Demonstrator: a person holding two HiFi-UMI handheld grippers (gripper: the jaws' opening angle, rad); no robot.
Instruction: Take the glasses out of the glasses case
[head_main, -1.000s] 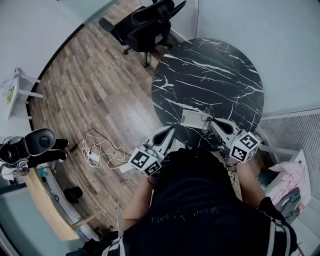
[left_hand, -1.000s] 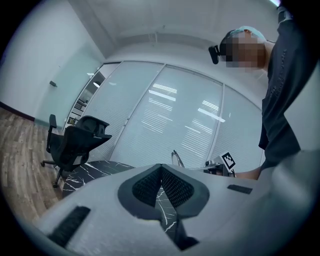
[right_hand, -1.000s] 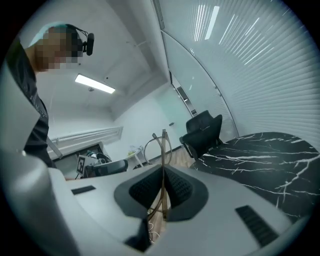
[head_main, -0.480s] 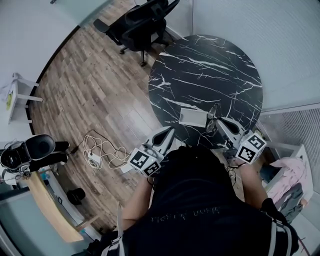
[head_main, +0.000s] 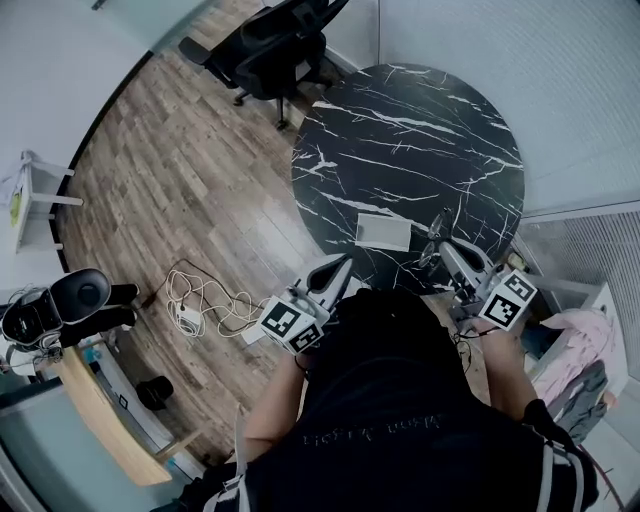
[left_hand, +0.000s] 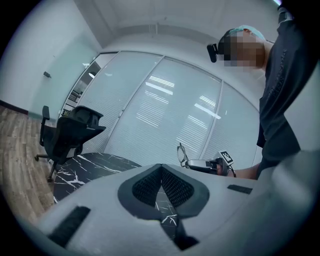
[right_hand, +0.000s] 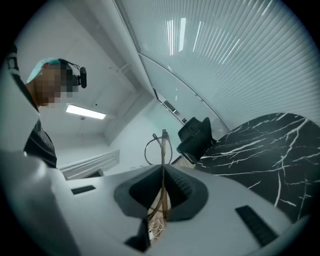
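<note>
Black marble with white veins is forming the round tabletop (head_main: 420, 130), which is standing on a wood-plank floor (head_main: 180, 170) beside pale glass walls (head_main: 560, 80). The glasses (head_main: 437, 226) are hanging in the air over the near right part of that tabletop, out of the glasses case (head_main: 383, 231). The case is lying flat on the marble just to their left as a pale rectangle, and whether it is open or closed cannot be read. The right claw (head_main: 444, 246) is clamping the glasses. In the right gripper view its jaws are pressing together on a thin brownish temple arm (right_hand: 162, 200), with a round lens rim (right_hand: 150, 147) standing up past the tips. The left claw (head_main: 342, 264) is hovering at the tabletop's near left edge, and the left gripper view is showing its jaws meeting with nothing between them.

Farther out, a black office chair (head_main: 268, 45) is standing at the far left side of the tabletop. A tangle of white cable (head_main: 205, 300) is lying on the floor to the left of the left claw.

Only the head view is showing the case. The left gripper view is catching the right claw from the side, with the glasses upright at its tip above the marble. The right gripper view is looking past the lens rim to the chair and the tabletop's veined surface.
</note>
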